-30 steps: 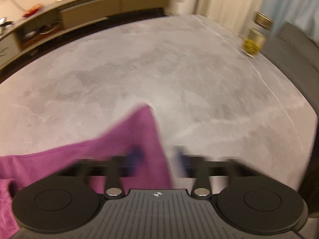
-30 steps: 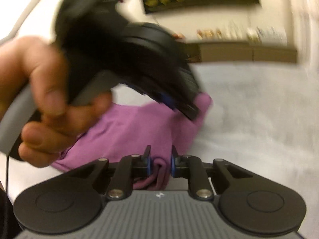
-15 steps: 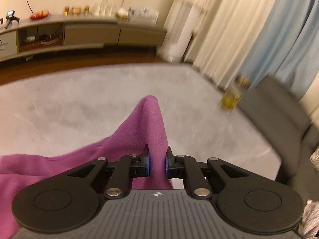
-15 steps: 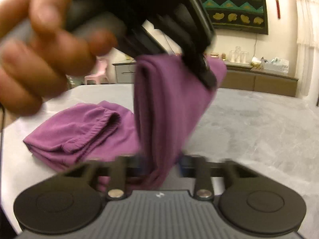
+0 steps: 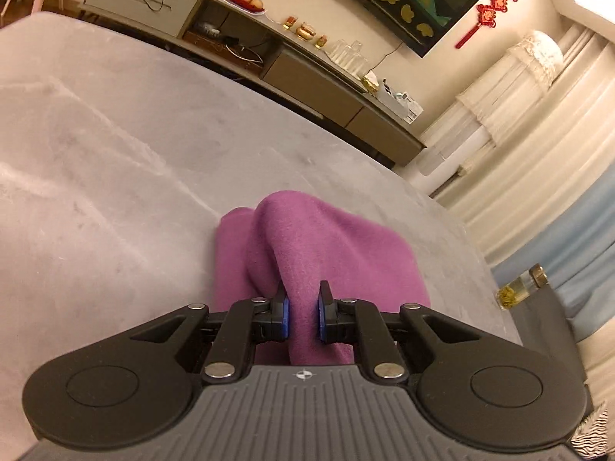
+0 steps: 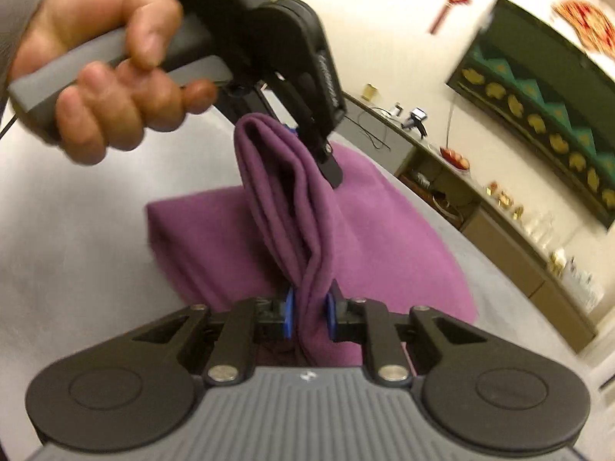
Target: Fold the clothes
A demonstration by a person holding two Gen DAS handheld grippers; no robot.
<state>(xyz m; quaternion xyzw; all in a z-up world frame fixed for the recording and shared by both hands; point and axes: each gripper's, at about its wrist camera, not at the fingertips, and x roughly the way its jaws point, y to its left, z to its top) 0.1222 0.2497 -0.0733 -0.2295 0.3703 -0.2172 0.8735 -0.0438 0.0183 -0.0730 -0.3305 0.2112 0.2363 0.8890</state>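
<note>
A purple garment (image 5: 319, 253) lies partly folded on the grey table (image 5: 115, 146). My left gripper (image 5: 303, 317) is shut on an edge of it and holds that edge up. In the right wrist view the left gripper (image 6: 311, 142) hangs above the cloth, held by a hand (image 6: 107, 69). My right gripper (image 6: 309, 313) is shut on the other end of the same lifted fold of the purple garment (image 6: 292, 199). The fold stretches between the two grippers above the rest of the cloth (image 6: 384, 261) on the table.
A long low cabinet (image 5: 307, 73) with small items stands along the wall beyond the table. A jar (image 5: 519, 292) stands near the table's right edge. Curtains (image 5: 538, 146) hang at the right. Bare table (image 6: 77, 269) lies left of the garment.
Both grippers have lifted the held edge off the table and swung it over the rest of the garment. The views have tilted toward the wall cabinet.
</note>
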